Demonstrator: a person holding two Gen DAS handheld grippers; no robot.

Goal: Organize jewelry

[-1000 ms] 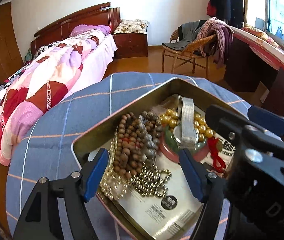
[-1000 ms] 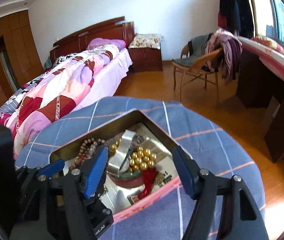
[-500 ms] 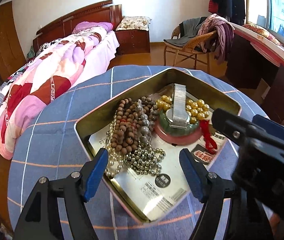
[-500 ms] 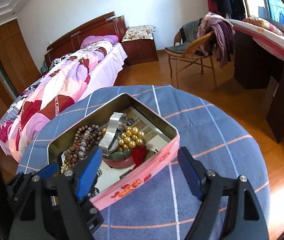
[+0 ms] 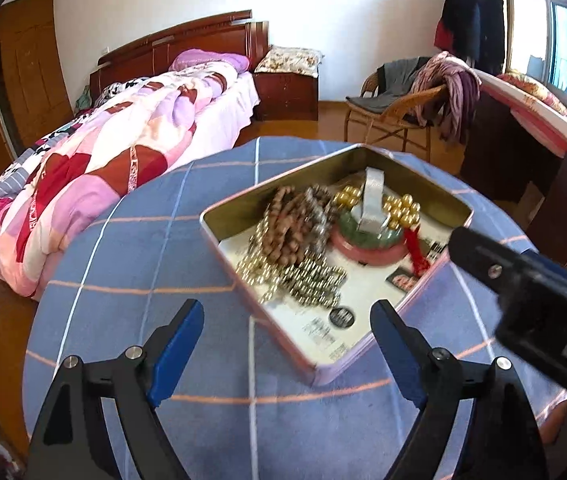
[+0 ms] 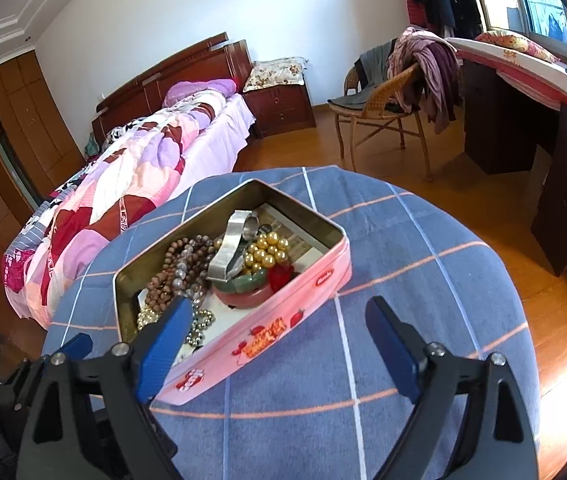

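A pink rectangular tin [image 5: 419, 280] [image 6: 283, 312] stands open on a round table with a blue checked cloth [image 5: 163, 264] [image 6: 403, 264]. Inside lie brown bead strands [image 5: 295, 224] [image 6: 175, 264], a gold-silver bead chain [image 5: 307, 280], gold pearls [image 5: 403, 206] [image 6: 269, 250], a silver watch band [image 5: 371, 200] [image 6: 231, 244], a green and pink bangle [image 5: 363, 244] [image 6: 243, 288] and a red tassel [image 5: 417, 252]. My left gripper [image 5: 287, 328] is open and empty, above the tin's near corner. My right gripper [image 6: 279, 332] is open and empty, over the tin's near side.
A bed with a pink patchwork quilt [image 5: 123, 152] [image 6: 131, 192] stands to the left. A wicker chair with clothes [image 5: 411, 108] [image 6: 387, 100] and a dark desk [image 6: 543, 120] stand to the right, on a wooden floor. The right gripper's body shows in the left wrist view [image 5: 535, 304].
Both grippers have drawn back and up from the tin, so it now looks smaller and farther away. Both stay open and empty. The jewelry in the tin has not moved.
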